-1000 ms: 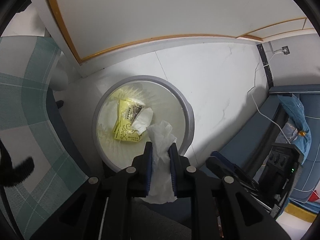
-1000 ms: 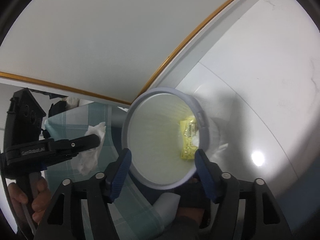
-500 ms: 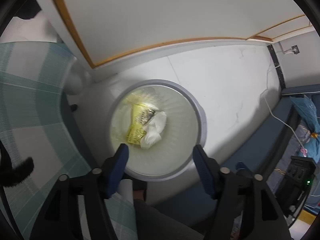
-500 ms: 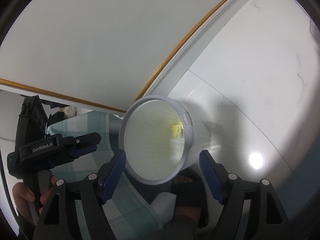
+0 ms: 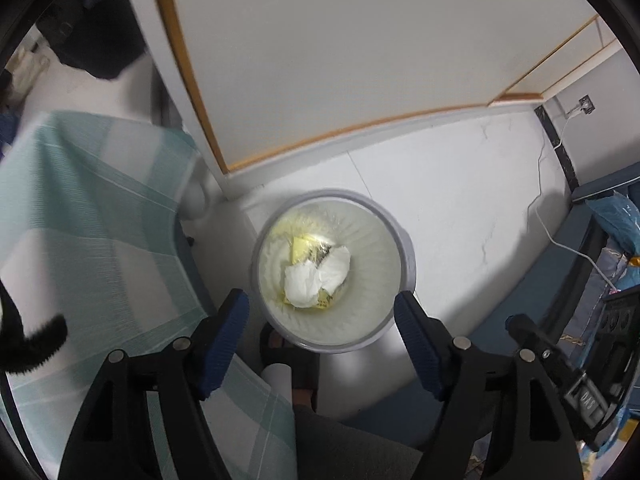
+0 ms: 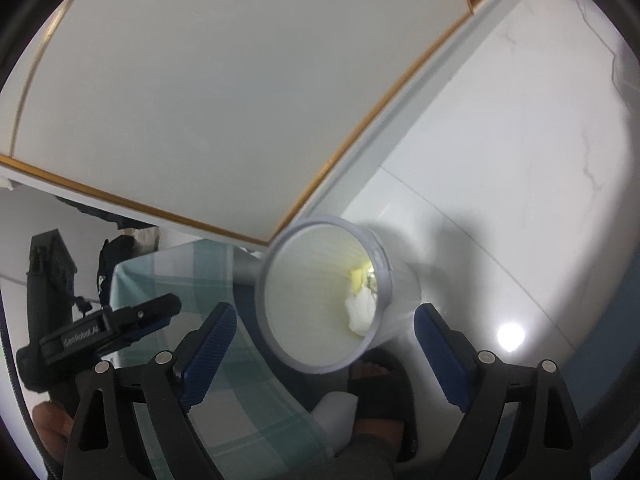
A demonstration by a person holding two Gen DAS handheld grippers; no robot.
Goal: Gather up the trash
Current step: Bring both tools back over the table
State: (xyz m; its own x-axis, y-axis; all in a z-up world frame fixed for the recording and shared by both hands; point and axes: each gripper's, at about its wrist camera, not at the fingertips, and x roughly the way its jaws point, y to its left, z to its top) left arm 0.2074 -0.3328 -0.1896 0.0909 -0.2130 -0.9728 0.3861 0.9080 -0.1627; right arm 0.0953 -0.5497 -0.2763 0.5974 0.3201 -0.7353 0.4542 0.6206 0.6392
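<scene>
Your tissue (image 5: 316,278) is in the bin (image 5: 406,264) on top of the yellow wrapper (image 5: 302,246), so that drop's done. Left gripper (image 5: 322,326) and right gripper (image 6: 326,344) are both spreading wider, nothing between them. No other trash in sight.

The trash bin (image 5: 334,270) stands on the floor (image 5: 460,208) in the middle of the left wrist picture. Crumpled tissue (image 5: 316,276) lies inside it, on top of a wrapper (image 5: 302,246). The cabinet (image 5: 340,48) fills the top of the frame, behind the bin. A cloth-covered tabletop (image 5: 92,224) is at the left. A foot in a sandal (image 5: 292,360) sits just below the bin. A cable (image 5: 560,240) runs down the right side. In the right wrist picture the left tongs (image 6: 152,320) are at the lower left, over the cloth.
</scene>
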